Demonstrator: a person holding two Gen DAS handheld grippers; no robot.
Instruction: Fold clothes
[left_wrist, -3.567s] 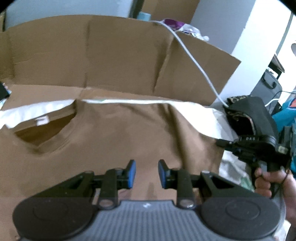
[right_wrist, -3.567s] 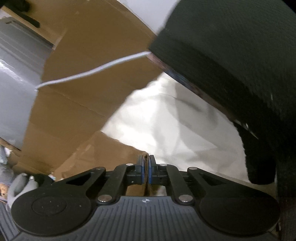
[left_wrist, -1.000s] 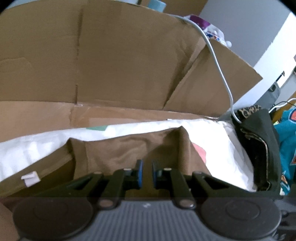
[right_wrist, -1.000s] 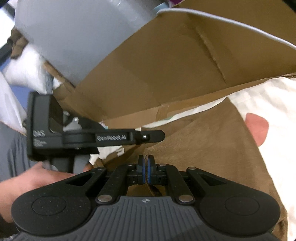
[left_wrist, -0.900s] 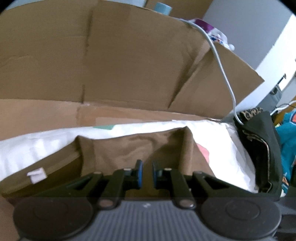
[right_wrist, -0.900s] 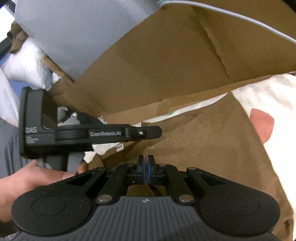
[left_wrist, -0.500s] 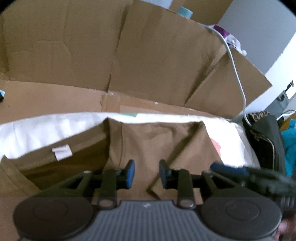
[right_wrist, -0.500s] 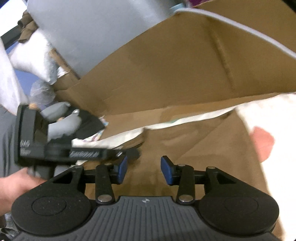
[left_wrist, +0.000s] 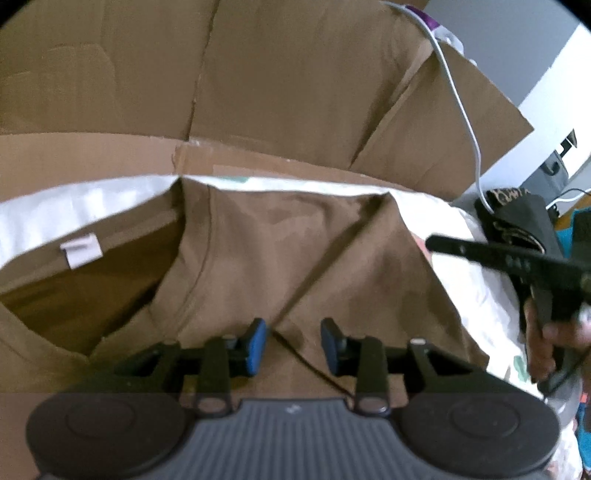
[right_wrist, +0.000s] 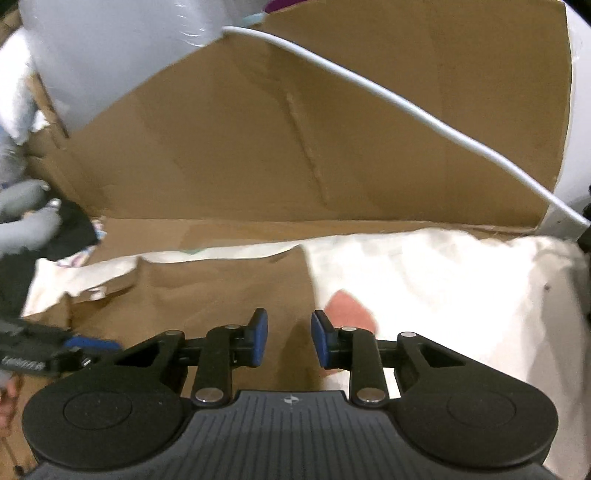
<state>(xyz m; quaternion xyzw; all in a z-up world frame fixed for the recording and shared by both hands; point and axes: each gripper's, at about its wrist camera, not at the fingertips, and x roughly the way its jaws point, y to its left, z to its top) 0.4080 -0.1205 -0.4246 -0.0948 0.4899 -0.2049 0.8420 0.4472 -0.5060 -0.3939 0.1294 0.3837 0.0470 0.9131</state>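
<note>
Taking the brown shirt (left_wrist: 295, 258) as the landmark: it lies spread on a white sheet (left_wrist: 476, 280) in front of a cardboard wall (left_wrist: 295, 81). At its left, the neck opening gapes dark, with a small white label (left_wrist: 80, 253) on the inner collar; the shirt's left edge runs out of the left wrist view. Its right sleeve is folded in over the chest, giving a diagonal crease.

The left gripper (left_wrist: 293, 345) hovers over the shirt's middle, its jaws partly apart after widening a little, with nothing between the blue pads (left_wrist: 256, 346); the cloth lies below them.

Right of the shirt, the other tool shows blurred, gripped by a hand (left_wrist: 543, 343) partly cut off by the frame. Behind it sits a dark bag (left_wrist: 517, 218), its print unreadable, with a white cable (left_wrist: 461, 107) running to it.

The right gripper (right_wrist: 288, 339) hangs over the shirt's right edge (right_wrist: 221, 295), its jaws partly apart after narrowing slightly, holding nothing. A pink patch (right_wrist: 349, 306) on the sheet is half hidden behind one finger.
</note>
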